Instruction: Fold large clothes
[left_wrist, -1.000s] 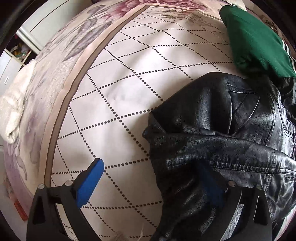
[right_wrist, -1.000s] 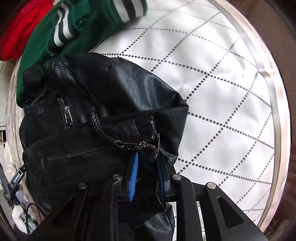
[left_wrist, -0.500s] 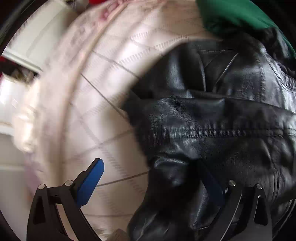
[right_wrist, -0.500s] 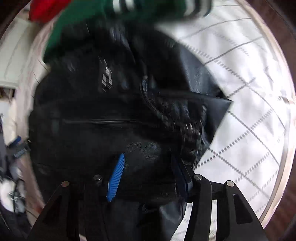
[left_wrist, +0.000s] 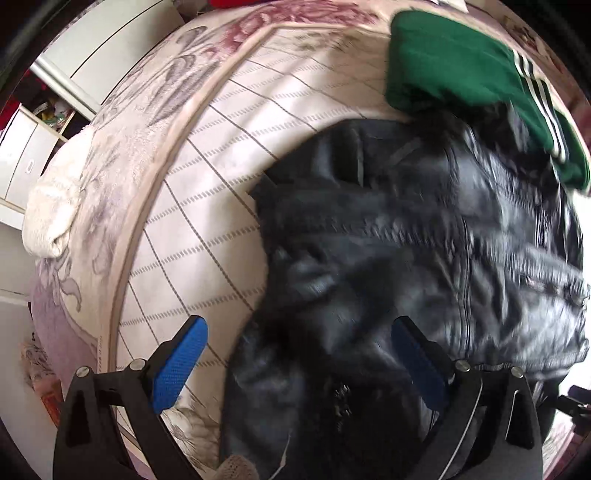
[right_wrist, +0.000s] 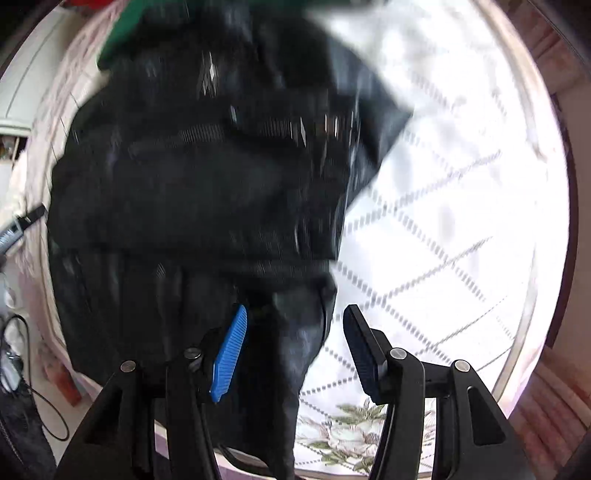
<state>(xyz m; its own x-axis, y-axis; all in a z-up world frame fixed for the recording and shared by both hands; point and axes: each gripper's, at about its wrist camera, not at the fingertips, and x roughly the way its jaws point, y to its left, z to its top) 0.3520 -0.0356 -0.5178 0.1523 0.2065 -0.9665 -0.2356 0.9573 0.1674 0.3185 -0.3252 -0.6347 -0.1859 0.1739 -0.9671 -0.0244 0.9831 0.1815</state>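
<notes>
Jacket (left_wrist: 406, 240) lies bunched on the bed (left_wrist: 207, 206), barely folded, most folds left. My left tool (left_wrist: 299, 363) gapes wide; my right tool (right_wrist: 295, 339) stands parted around its hem.

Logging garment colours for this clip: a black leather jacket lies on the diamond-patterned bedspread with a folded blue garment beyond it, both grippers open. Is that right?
Not quite: the garment beyond the black leather jacket is green with white stripes, as the left wrist view shows. The bedspread, left gripper and right gripper are as stated.
</notes>
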